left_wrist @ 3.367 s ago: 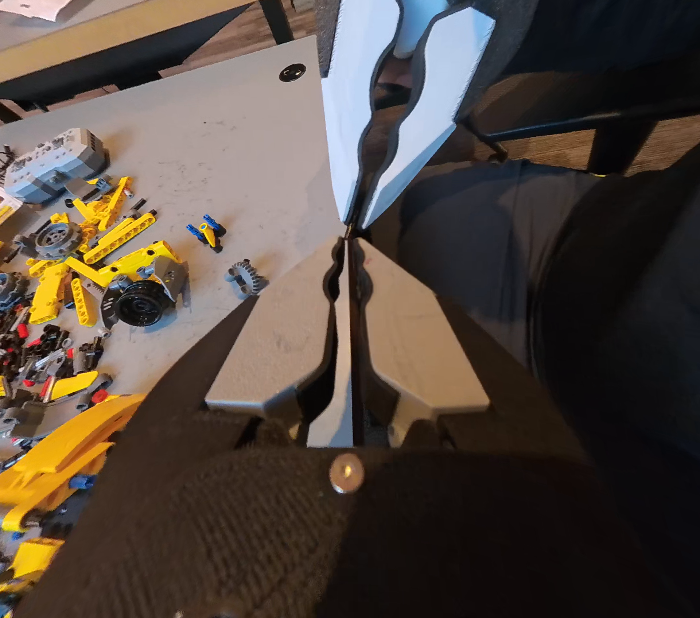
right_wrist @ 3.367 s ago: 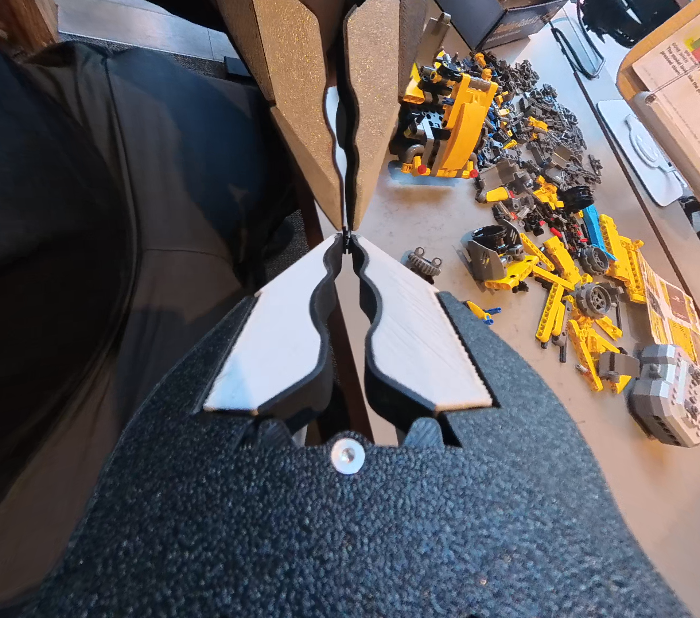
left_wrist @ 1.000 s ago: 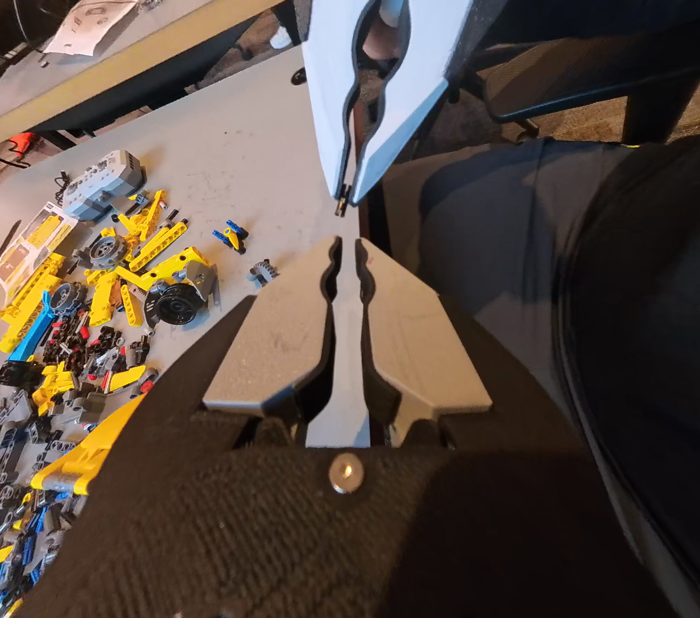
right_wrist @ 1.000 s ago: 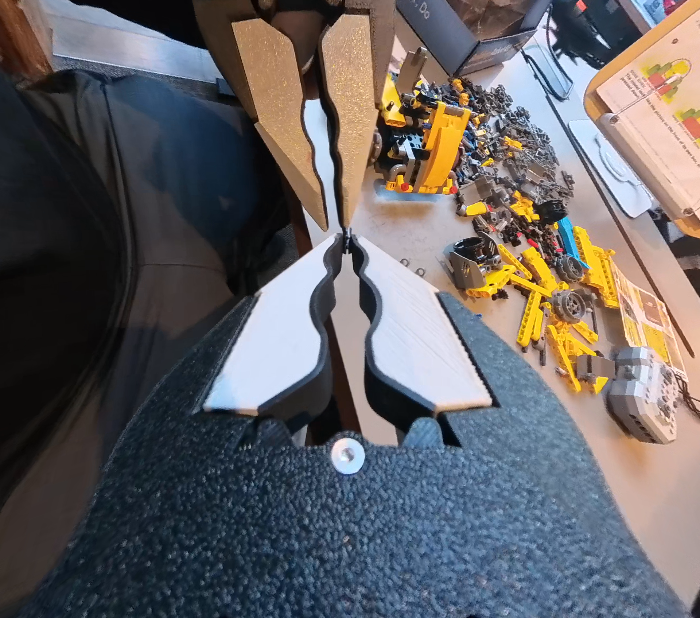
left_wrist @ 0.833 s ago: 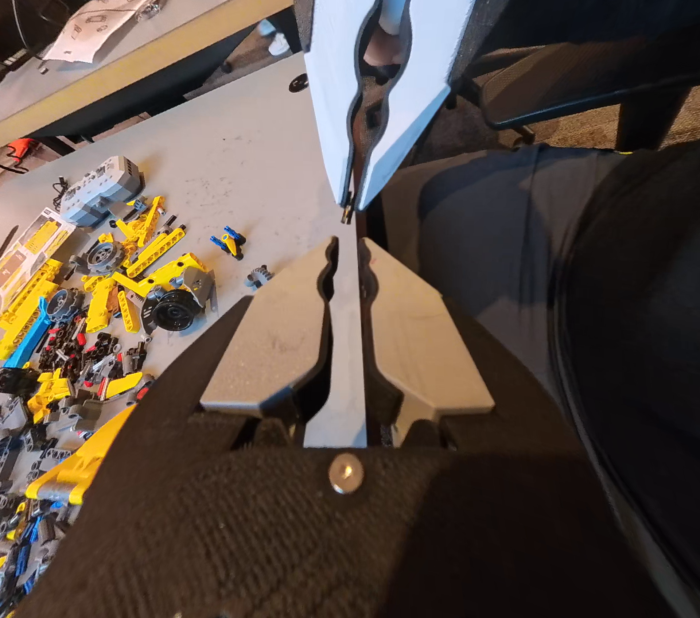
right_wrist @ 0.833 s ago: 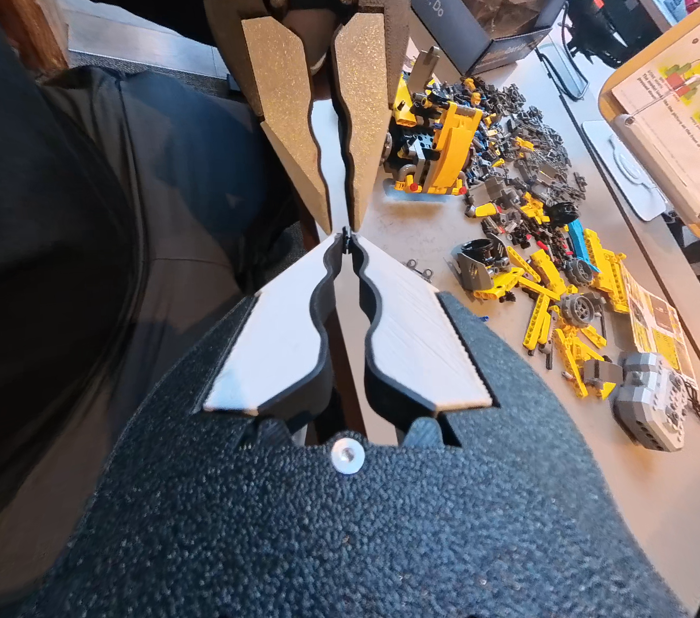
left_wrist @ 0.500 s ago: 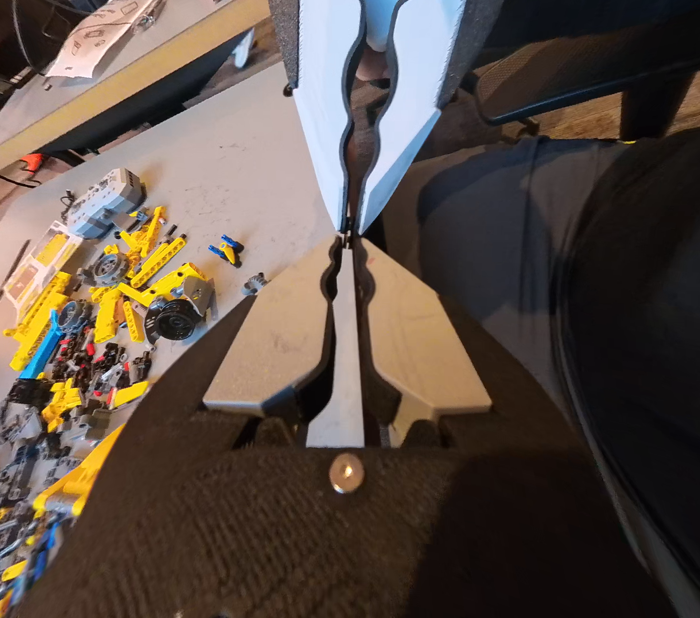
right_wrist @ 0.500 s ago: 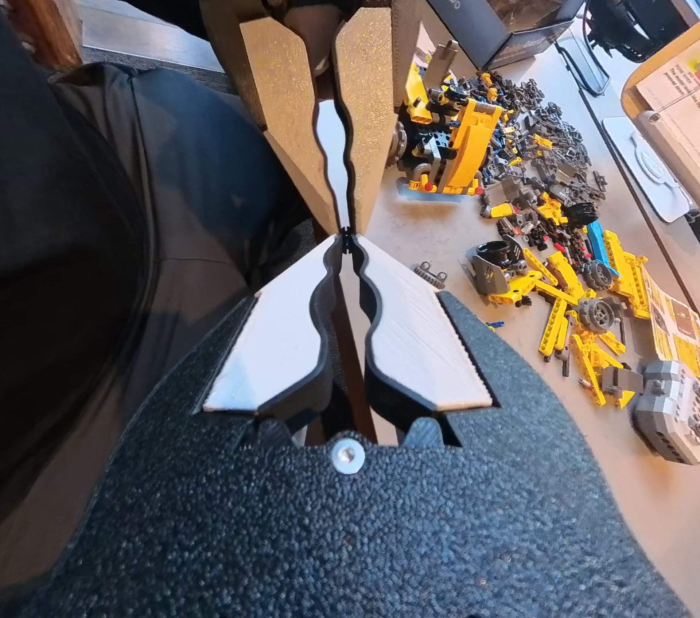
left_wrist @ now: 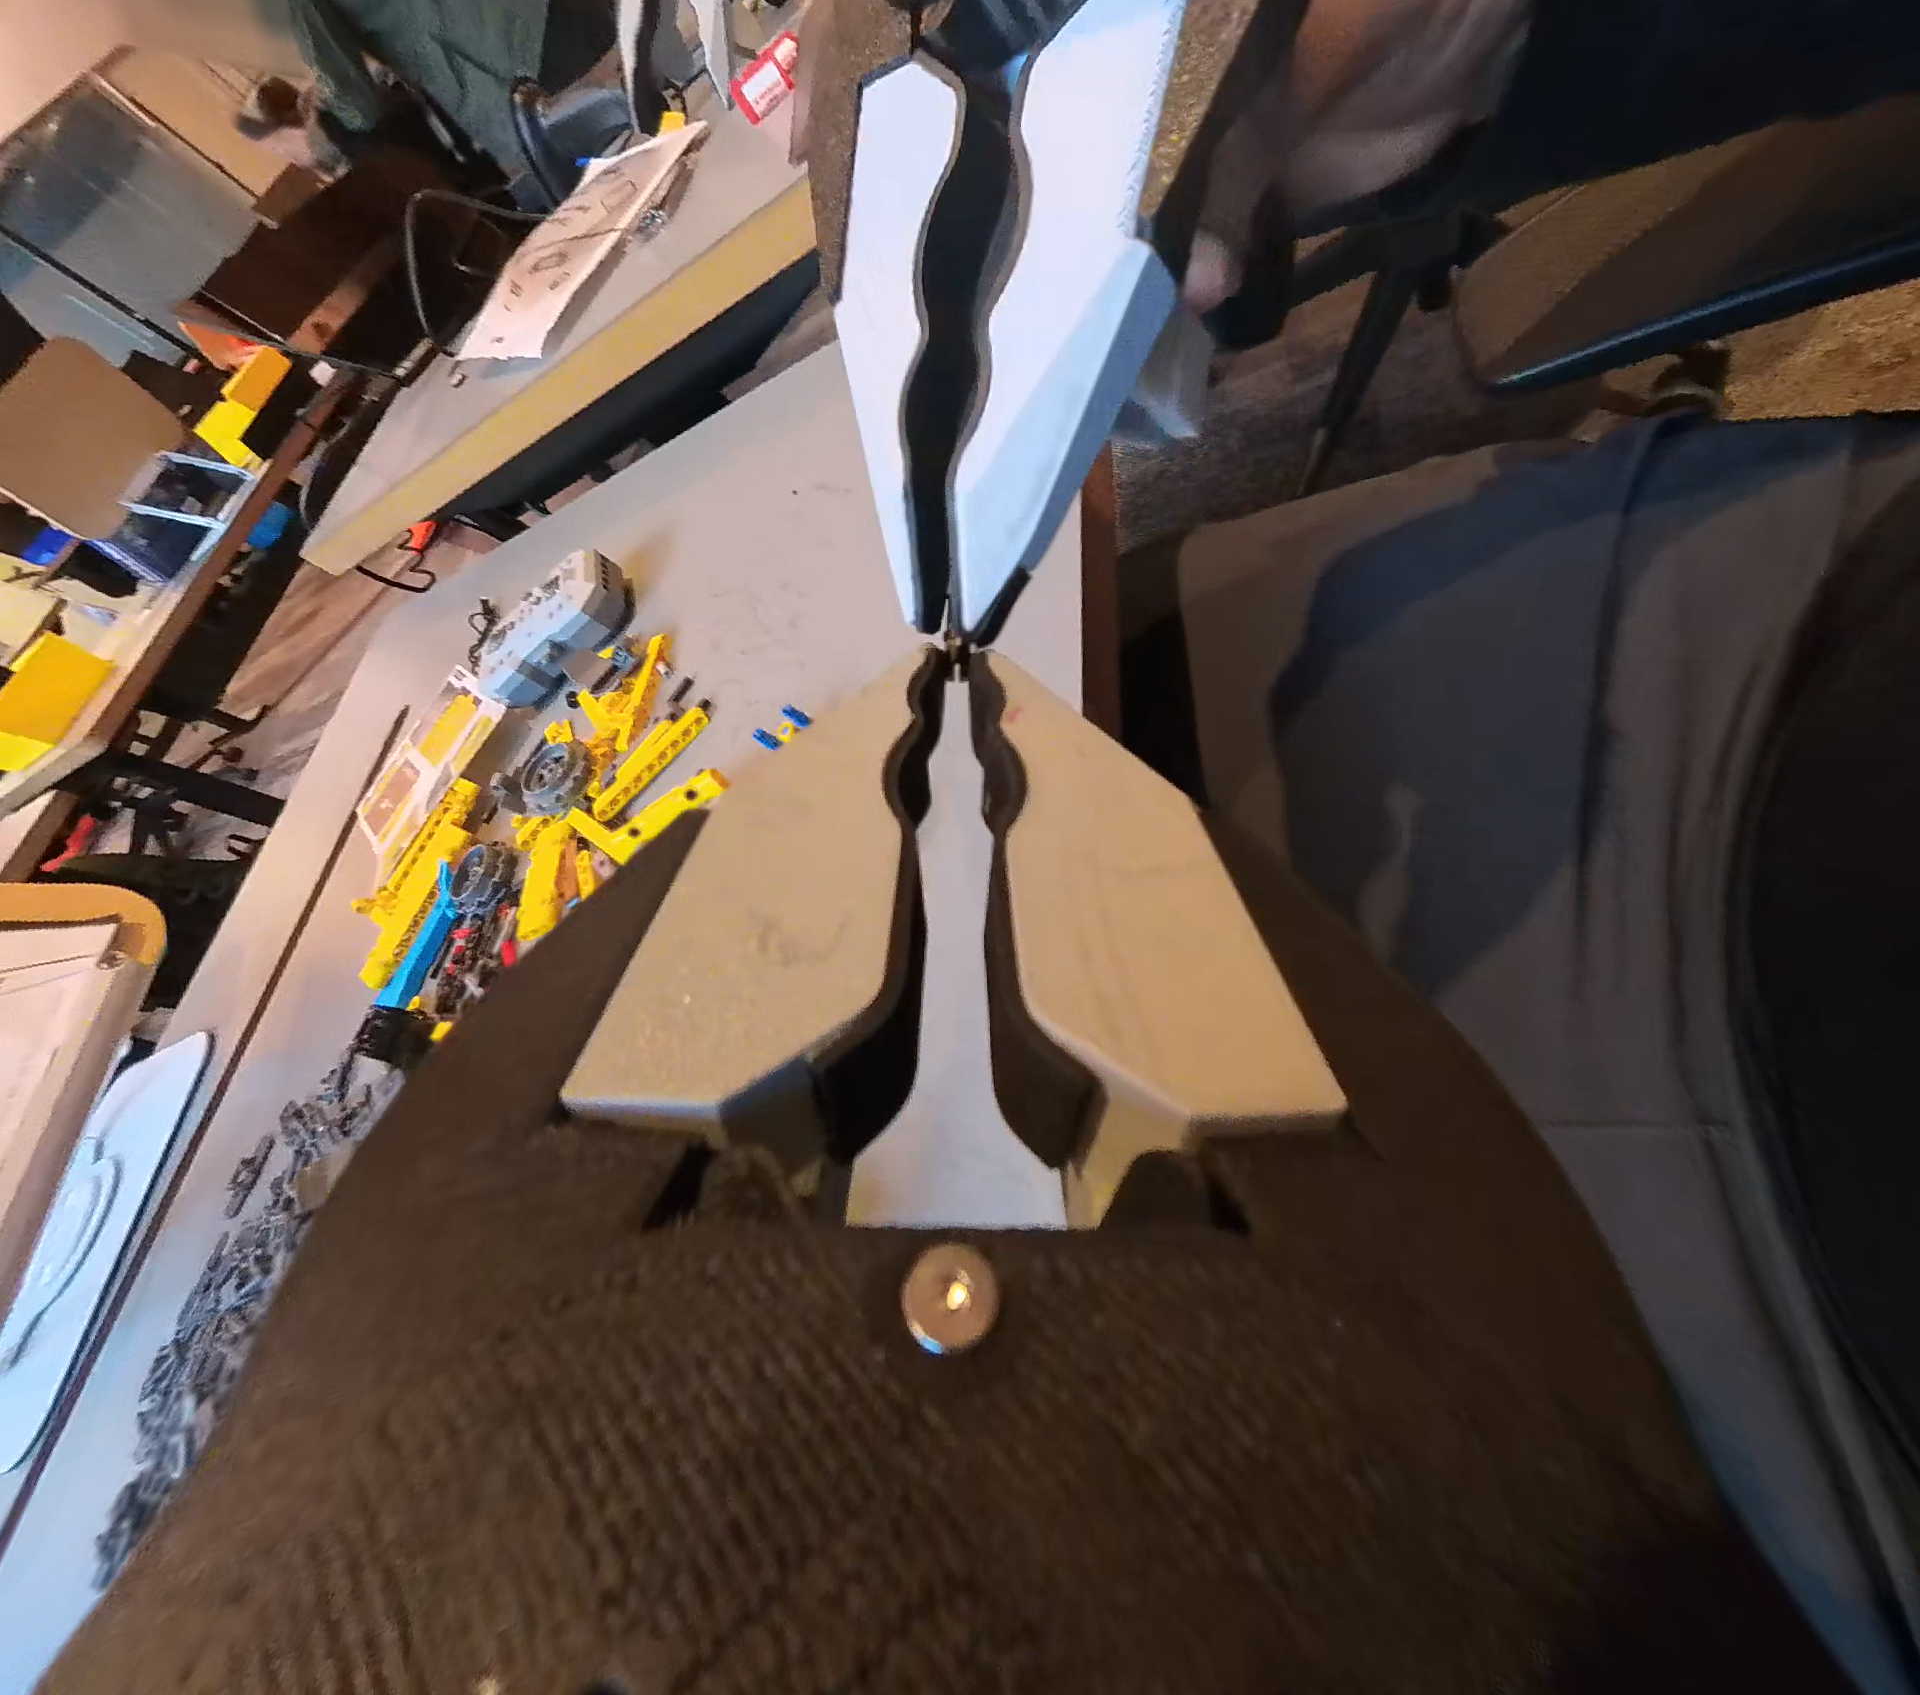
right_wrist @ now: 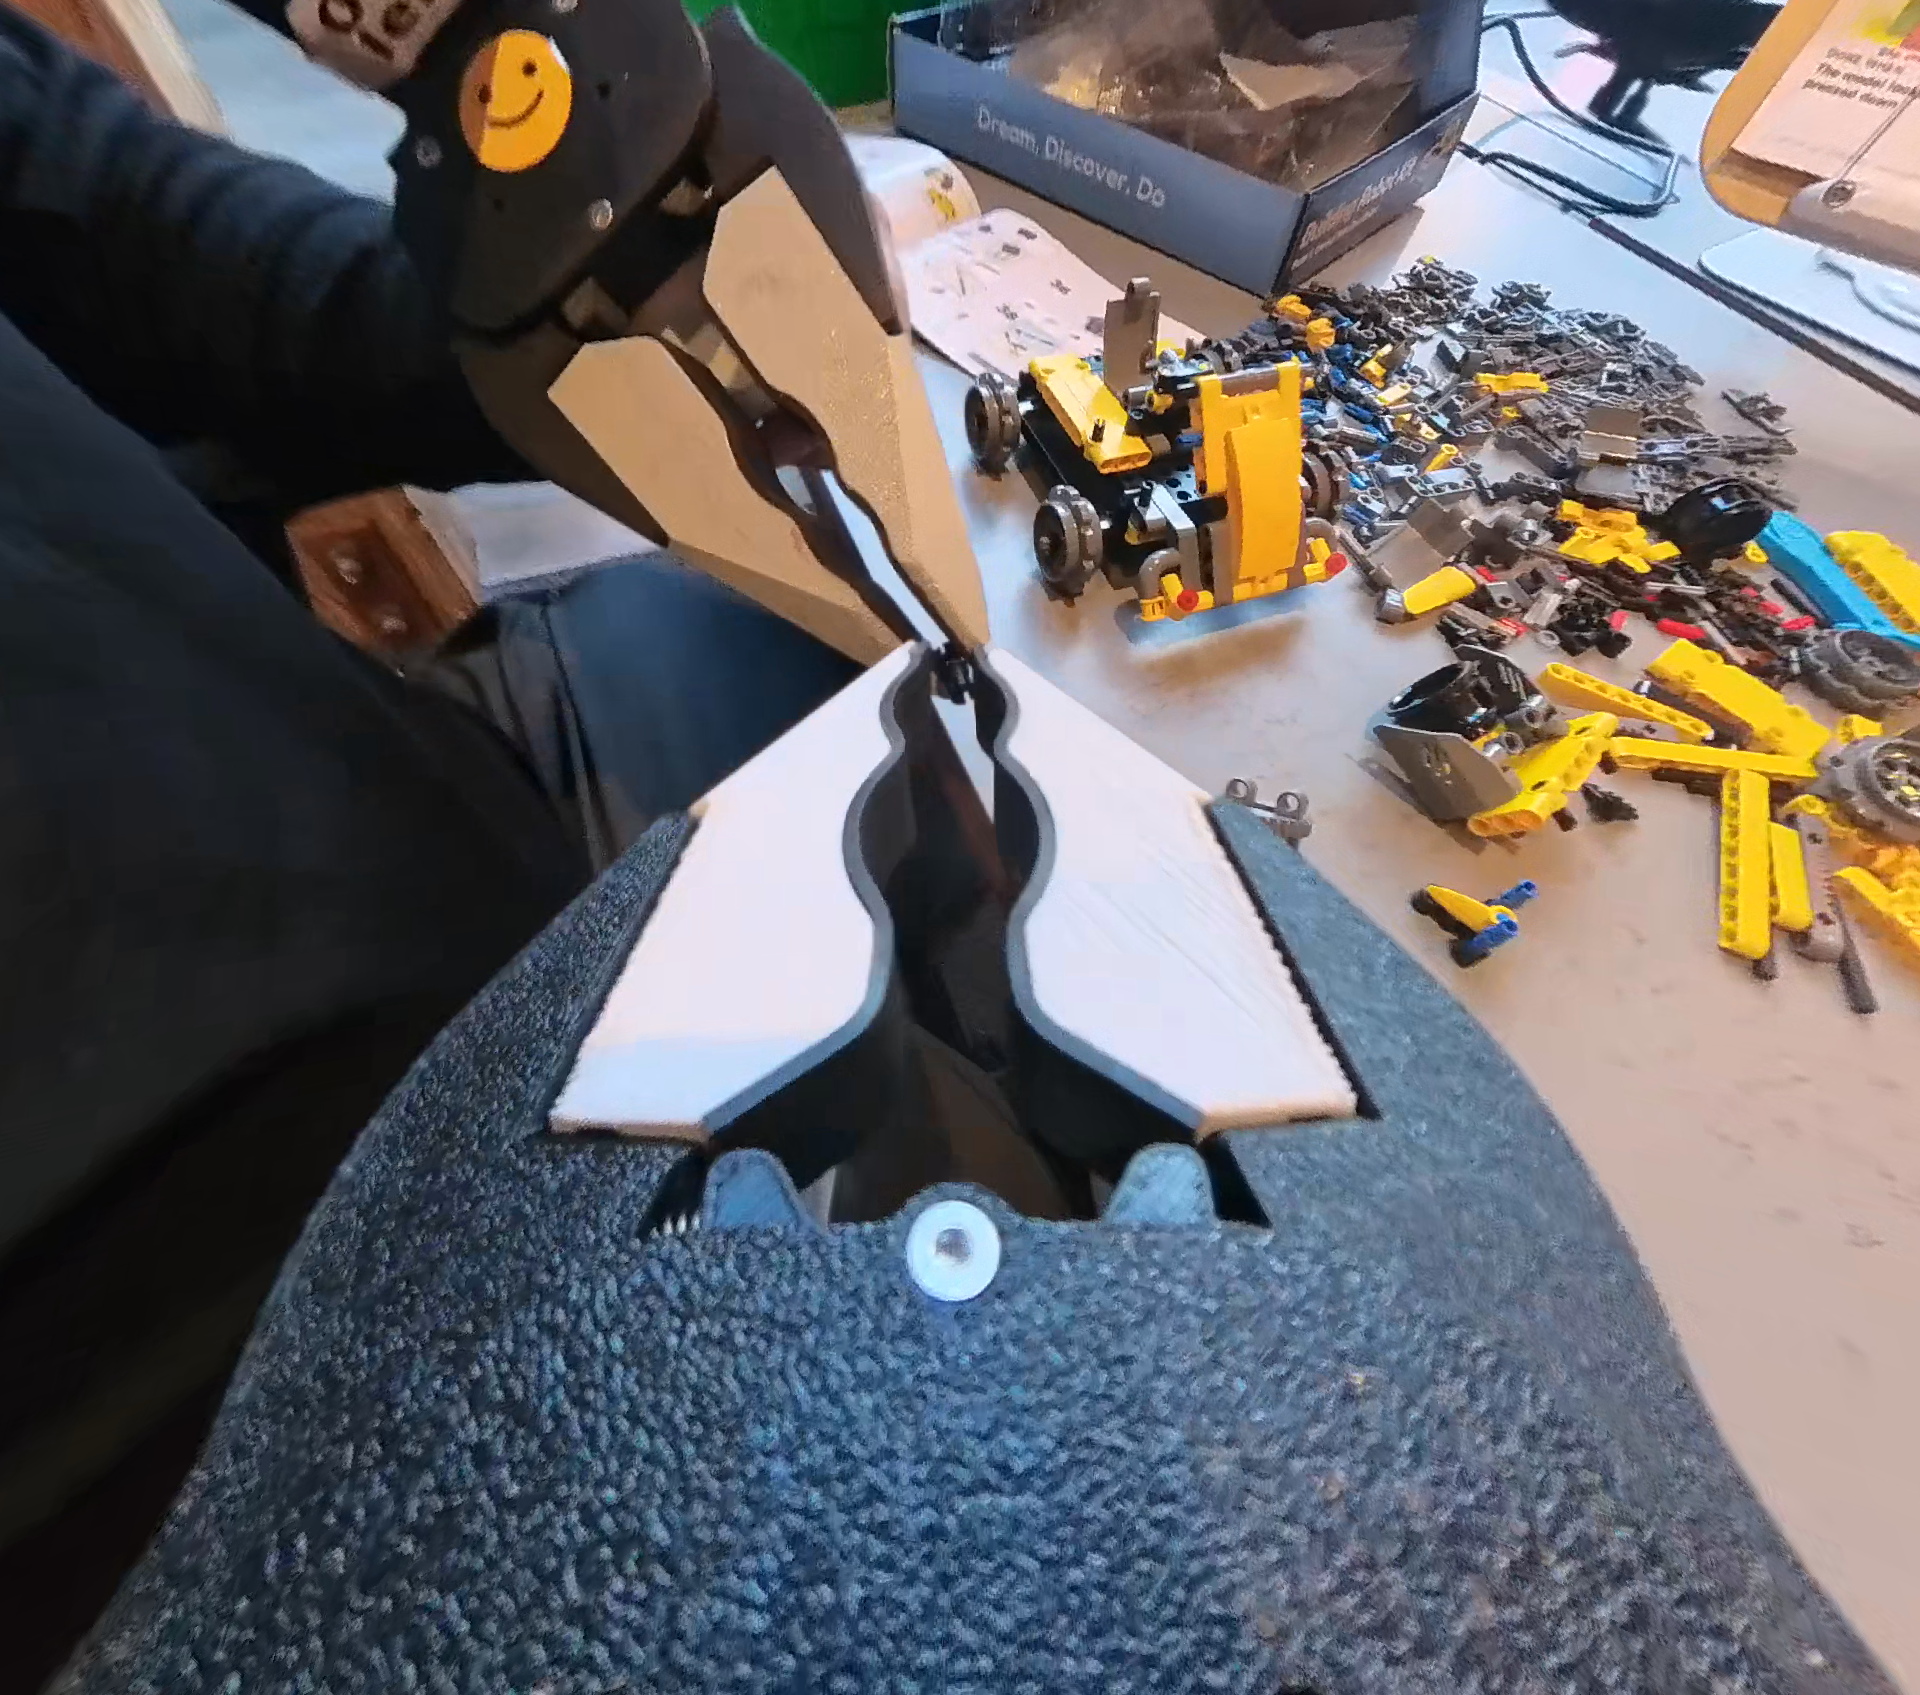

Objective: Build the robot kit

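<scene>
Tip-to-tip, both grippers, small black pin (right_wrist: 951,671) between

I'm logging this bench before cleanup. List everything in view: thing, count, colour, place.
small pin: one, black, pinched between both gripper tips
partly built vehicle: one, yellow and black, standing on the table
loose building pieces: many, yellow, grey, black, blue, spread right of the vehicle
cardboard box: one, dark, behind the vehicle
table: one, grey
left gripper: grey fingers, tips closed
right gripper: pale fingers, tips closed on the pin
</scene>
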The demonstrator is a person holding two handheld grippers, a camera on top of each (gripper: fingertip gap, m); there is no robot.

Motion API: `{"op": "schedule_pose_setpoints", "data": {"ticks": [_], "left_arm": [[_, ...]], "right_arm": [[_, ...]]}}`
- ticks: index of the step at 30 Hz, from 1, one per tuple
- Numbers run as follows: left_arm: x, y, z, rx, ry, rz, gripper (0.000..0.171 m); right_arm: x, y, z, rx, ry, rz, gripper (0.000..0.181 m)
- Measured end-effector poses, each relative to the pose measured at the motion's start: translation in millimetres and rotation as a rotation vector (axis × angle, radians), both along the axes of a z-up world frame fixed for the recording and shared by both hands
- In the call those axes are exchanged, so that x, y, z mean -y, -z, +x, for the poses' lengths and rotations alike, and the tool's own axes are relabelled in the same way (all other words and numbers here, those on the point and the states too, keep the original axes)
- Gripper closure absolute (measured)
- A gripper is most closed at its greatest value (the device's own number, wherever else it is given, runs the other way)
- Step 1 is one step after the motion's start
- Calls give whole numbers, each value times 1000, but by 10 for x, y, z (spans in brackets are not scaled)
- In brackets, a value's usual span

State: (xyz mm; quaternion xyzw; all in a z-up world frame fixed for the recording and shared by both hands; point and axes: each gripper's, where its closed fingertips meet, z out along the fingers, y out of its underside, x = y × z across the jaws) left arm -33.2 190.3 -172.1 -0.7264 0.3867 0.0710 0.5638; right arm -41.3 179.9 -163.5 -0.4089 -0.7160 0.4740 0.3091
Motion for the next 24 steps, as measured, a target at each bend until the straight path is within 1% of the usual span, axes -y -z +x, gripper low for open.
{"op": "schedule_pose_setpoints", "data": {"ticks": [3, 8, 12, 15, 21, 24], "left_arm": [[12, -58, 21, -4, -7, 21, 169], [14, -81, 39, -7, -23, 36, 169], [-1, -61, 9, -5, -40, 41, 169], [-13, -51, -33, 2, -51, 40, 169], [-45, -57, -110, 11, -81, 62, 169], [-69, -104, -173, 17, -107, 96, 169]], "right_arm": [[26, -64, 29, -1, -2, -81, 172], [33, -91, 53, 10, -1, -187, 169], [47, -70, 60, 25, -13, -265, 160], [32, -30, 54, 46, -18, -318, 159], [-82, -45, 8, 30, 10, -415, 156], [-176, -67, -16, 45, 36, -490, 157]]}}
